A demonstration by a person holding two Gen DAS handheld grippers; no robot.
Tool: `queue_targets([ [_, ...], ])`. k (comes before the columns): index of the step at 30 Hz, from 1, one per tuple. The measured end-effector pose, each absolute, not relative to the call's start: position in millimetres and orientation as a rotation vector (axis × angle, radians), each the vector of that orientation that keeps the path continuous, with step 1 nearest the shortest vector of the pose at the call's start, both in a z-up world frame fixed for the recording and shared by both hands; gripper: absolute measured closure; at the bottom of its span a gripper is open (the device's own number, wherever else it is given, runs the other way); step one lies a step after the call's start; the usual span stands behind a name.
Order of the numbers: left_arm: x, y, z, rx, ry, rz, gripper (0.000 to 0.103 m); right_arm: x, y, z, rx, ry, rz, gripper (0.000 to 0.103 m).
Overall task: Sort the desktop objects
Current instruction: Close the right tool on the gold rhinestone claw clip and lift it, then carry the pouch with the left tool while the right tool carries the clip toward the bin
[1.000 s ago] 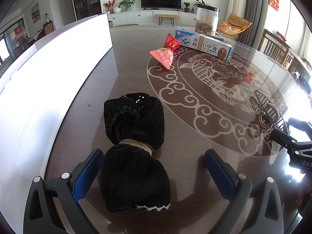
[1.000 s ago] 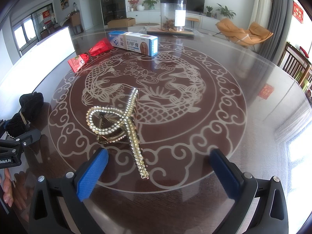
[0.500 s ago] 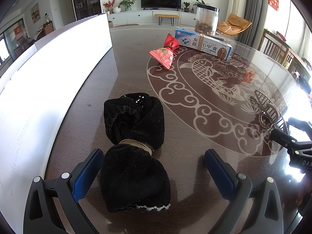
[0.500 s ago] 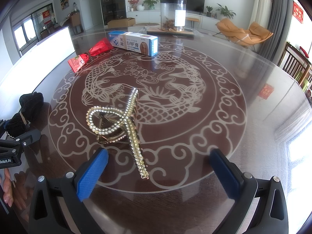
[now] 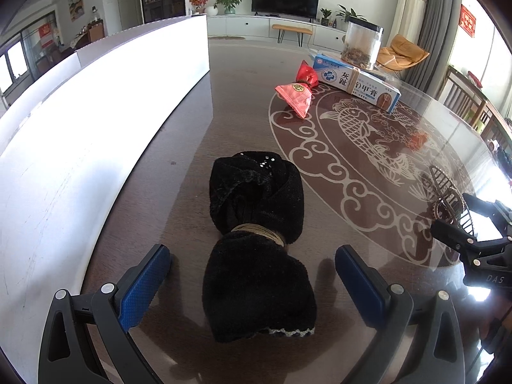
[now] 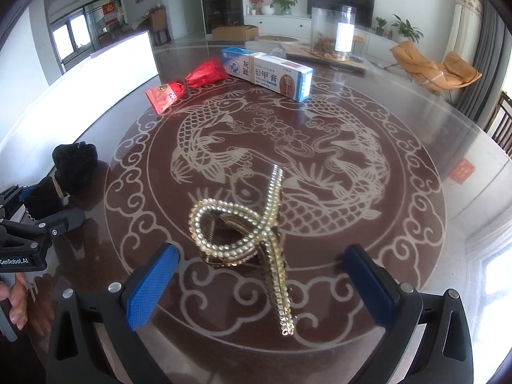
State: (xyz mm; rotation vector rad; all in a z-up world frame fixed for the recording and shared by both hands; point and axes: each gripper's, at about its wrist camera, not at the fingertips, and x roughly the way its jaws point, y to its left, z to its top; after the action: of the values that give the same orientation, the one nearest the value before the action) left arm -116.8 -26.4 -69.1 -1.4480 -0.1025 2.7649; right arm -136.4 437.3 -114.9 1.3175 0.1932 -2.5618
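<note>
My left gripper hangs low over the dark glass worktop, its blue fingers spread wide on either side of a black fuzzy cloth bundle. The bundle lies flat, cinched at its waist by a tan band, and neither finger touches it. A white panel stands along the worktop's edge to my left.

My right gripper has its fingers wide apart as well, flanking a pearl-studded gold hair clip that rests on the fish pattern of the worktop. The clip's long beaded bar runs towards me between the fingers, with gaps on both sides.

Farther back, well apart from both grippers, lie a red sachet tied at its middle and, just beside it, a blue-and-white box. Beyond them a clear jar stands on a flat board. In the right wrist view the cloth bundle sits at the far left, beside my left gripper.
</note>
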Motion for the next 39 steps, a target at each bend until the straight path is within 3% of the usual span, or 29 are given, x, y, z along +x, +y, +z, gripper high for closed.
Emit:
queue_targets([
  [1, -116.3, -33.6, -67.5, -1.439, -0.164, 2.765, 0.000, -136.7, 436.5, -113.5, 1.300, 0.192, -2.566, 0.008],
  [3, -114.6, -45.6, -64.7, -1.415, -0.273, 2.759, 0.000, -136.8, 439.2, -110.9, 1.277, 0.177, -2.583, 0.028],
  [4, -114.2, -49.0, -64.0, -1.405, -0.308, 2.754, 0.000, -136.9, 441.5, -110.2, 1.271, 0.164, -2.588, 0.031],
  [6, -114.5, -48.9, -63.6, -1.394, -0.316, 2.744, 0.000, -135.3, 448.1, -108.4, 1.262, 0.143, -2.604, 0.051],
  [9, -117.7, -31.7, -65.4, -1.405, -0.187, 2.732, 0.000, -131.5, 461.3, -106.0, 1.253, 0.054, -2.591, 0.057],
  [11, -120.0, -16.8, -67.7, -1.410, -0.050, 2.731, 0.000, -127.3, 466.0, -105.1, 1.261, 0.030, -2.582, 0.058],
  [13, -120.4, -6.3, -69.4, -1.396, 0.053, 2.739, 0.018, -122.3, 469.7, -104.1, 1.267, 0.010, -2.560, 0.059],
  [15, -117.5, -1.9, -66.2, -1.343, 0.077, 2.746, 0.053, -116.5, 473.9, -102.3, 1.272, -0.015, -2.539, 0.059],
  [16, -116.6, -1.9, -64.8, -1.331, 0.078, 2.745, 0.065, -113.2, 476.3, -100.5, 1.271, -0.025, -2.531, 0.059],
  [17, -116.1, -2.6, -64.2, -1.328, 0.071, 2.742, 0.068, -109.3, 478.4, -98.1, 1.266, -0.035, -2.525, 0.059],
  [30, -67.0, -26.9, -6.0, -1.162, -0.173, 2.766, 0.069, -84.1, 474.7, -56.4, 1.220, -0.049, -2.446, 0.059],
  [39, -35.6, -140.0, 81.6, -1.044, -0.352, 2.971, 0.069, -118.1, 355.4, 22.0, 0.997, 0.071, -2.319, 0.059],
])
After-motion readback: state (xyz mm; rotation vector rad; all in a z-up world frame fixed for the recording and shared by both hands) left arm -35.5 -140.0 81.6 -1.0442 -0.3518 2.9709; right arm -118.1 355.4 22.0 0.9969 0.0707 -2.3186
